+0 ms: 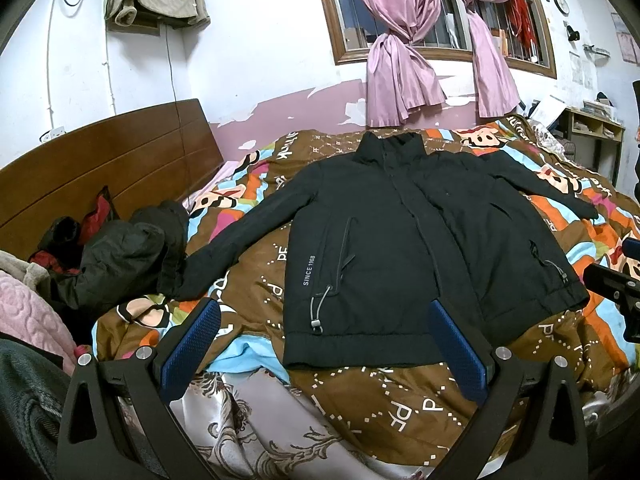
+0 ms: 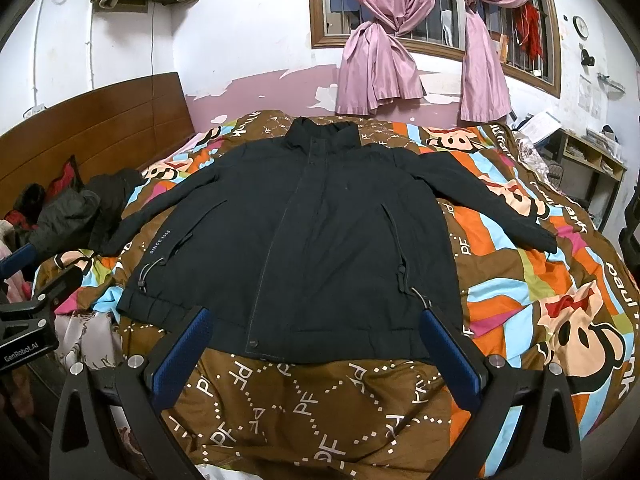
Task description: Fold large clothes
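Observation:
A large black zip-up jacket (image 1: 384, 240) lies flat and face up on the bed, collar toward the far wall, both sleeves spread out to the sides. It also shows in the right wrist view (image 2: 320, 240). My left gripper (image 1: 324, 320) is open and empty, held above the jacket's near hem on its left half. My right gripper (image 2: 316, 328) is open and empty, above the near hem around the zipper. The right gripper's body shows at the right edge of the left wrist view (image 1: 616, 288). The left gripper's body shows at the left edge of the right wrist view (image 2: 28, 320).
The bed has a brown and orange cartoon quilt (image 2: 520, 280). A pile of dark clothes (image 1: 116, 256) lies by the left sleeve's cuff, near the wooden headboard (image 1: 100, 160). Pink bedding (image 1: 24, 304) is at the left. A shelf (image 1: 592, 132) stands at the far right under a window with pink curtains (image 1: 400, 72).

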The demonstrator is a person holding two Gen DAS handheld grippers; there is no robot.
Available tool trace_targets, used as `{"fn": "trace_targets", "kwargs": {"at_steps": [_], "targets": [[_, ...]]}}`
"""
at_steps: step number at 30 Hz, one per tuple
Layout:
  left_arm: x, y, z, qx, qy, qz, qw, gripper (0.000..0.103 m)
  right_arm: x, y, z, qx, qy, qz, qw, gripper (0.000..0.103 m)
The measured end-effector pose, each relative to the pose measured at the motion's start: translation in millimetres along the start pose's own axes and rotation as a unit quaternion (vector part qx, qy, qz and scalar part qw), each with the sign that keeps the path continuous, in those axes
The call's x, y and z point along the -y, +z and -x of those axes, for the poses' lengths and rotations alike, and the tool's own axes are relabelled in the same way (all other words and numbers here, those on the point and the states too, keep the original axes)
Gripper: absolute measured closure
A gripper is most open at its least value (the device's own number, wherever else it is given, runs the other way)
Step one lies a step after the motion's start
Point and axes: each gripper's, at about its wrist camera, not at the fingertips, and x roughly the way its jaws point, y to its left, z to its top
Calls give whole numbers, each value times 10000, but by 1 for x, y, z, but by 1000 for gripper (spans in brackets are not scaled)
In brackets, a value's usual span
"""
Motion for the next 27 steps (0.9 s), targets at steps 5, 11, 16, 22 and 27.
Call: {"fn": "trace_targets", "kwargs": {"at_steps": [5,11,16,22,27], "targets": [[-7,-3,2,-41,18,2,10000,2,1,0,0,-18,-8,12,10000,0],[-10,-6,-8,-233,82,-57,9997,2,3,-1,-2,-39,-150,24,9999,0],[-3,-2,-13,-507,140,-114,9985,2,3,0,-3,-30,-489,224,9985,0],[11,19,-5,-232,300,-494,9981,2,1,15,-3,-19,-732,396,9965,0],[14,43,-5,-120,260,-564,9980,2,2,32,3,137,-986,542,9936,0]]}}
